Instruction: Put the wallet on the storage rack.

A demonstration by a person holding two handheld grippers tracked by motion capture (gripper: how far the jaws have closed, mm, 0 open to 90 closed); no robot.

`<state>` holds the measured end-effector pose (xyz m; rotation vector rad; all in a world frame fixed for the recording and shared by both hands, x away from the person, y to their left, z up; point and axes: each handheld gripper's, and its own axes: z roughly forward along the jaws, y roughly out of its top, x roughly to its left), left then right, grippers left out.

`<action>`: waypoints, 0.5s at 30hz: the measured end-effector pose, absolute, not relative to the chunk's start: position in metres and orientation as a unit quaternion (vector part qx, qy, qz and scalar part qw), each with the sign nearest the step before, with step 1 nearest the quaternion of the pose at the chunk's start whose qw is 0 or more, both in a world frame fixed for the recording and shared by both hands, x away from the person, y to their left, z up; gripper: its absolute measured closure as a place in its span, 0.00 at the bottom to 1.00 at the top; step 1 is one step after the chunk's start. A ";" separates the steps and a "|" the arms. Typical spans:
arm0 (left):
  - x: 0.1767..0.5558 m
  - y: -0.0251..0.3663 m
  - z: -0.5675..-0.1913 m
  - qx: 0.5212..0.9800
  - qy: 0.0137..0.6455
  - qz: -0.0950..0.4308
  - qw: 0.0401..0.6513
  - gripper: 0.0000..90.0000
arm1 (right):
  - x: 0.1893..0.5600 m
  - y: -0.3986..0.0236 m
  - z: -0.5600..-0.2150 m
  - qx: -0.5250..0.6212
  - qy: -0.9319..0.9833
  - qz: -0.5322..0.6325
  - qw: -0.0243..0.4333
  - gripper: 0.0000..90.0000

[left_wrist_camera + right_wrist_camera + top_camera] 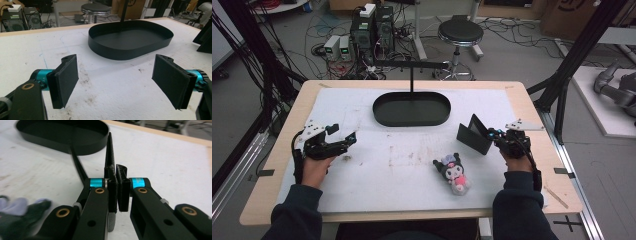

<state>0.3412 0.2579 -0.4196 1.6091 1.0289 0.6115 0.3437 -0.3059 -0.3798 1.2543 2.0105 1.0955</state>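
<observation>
Claw on the left (341,134) sits near the left edge of the table (272,165), held low over the white mat (362,175); its jaws stand wide apart with nothing between them. In the left gripper view the two dark pads (65,80) frame a bare stretch of stained mat, and beyond them lies the black oval tray (130,40), well apart from the jaws.

Toward the middle of the table, the tray (412,109) lies near the far edge, with a thin black post (412,75) rising behind it that carries a crossbar. Between the tray and the near edge the mat is open, marked with a few brownish smudges.

Further right, a plush doll (453,172) with a black head and pink body lies on the mat close to the near edge, apart from both claws.

Just beyond it toward the right edge stands a black folded card (473,134), one panel upright and tilted. The right claw (490,133) is clamped narrow on the card's upper corner; in the right gripper view the pads (112,192) press on the thin black sheet (110,152), which rises edge-on between them. Beside that hand a strip of bare wooden table runs along the right edge.
</observation>
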 end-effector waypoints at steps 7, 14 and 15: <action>0.341 0.258 -0.420 0.677 0.433 0.257 0.537 0.23 | 0.346 -0.309 -0.381 0.483 0.732 0.381 0.291 0.99; 0.341 0.257 -0.420 0.677 0.432 0.257 0.537 0.23 | 0.348 -0.317 -0.388 0.507 0.704 0.396 0.302 0.81; 0.341 0.257 -0.420 0.677 0.433 0.257 0.537 0.23 | 0.348 -0.317 -0.388 0.507 0.704 0.396 0.302 0.81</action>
